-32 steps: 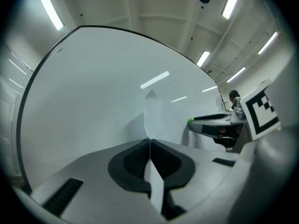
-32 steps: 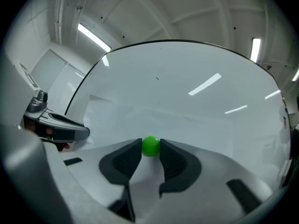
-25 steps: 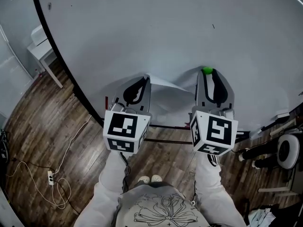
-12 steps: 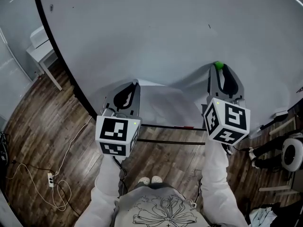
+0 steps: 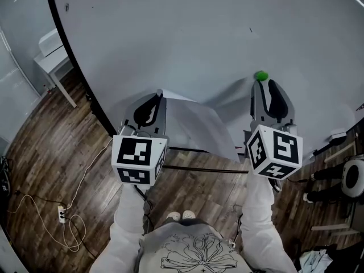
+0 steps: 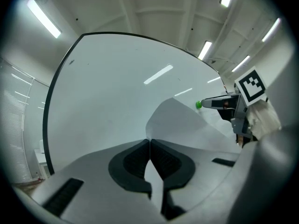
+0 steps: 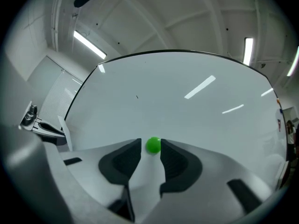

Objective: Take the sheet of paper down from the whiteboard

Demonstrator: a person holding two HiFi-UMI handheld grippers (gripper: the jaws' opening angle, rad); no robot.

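Whiteboard [image 5: 187, 33]: It filled the head view from 9 o'clock round to 3 o'clock. You stood square to it, so both tools could reach its face.
Sheet of paper [image 5: 196, 127]: It lay low on the board, near 6 o'clock in the head view. Its corner at 10 o'clock was pinched and its 5 o'clock corner bowed out toward you. It looked free of its pin, though I could not tell whether any part still touched the board.
Arms: You held both white-sleeved forearms forward and about level, well apart, with the sheet between them and the marker cubes facing you.
Left gripper [image 6: 149, 143]: You had it clenched on the sheet's corner, pads together with the paper rising out of them. This was probably to keep the sheet from dropping once it was unpinned.
Right gripper [image 5: 263, 85]: Its jaws had just been opening and stood apart, pressing on nothing.
Green magnet [image 7: 153, 145]: It sat at 12 o'clock between the right jaw tips, seemingly parked on the board at 1 o'clock of the sheet.
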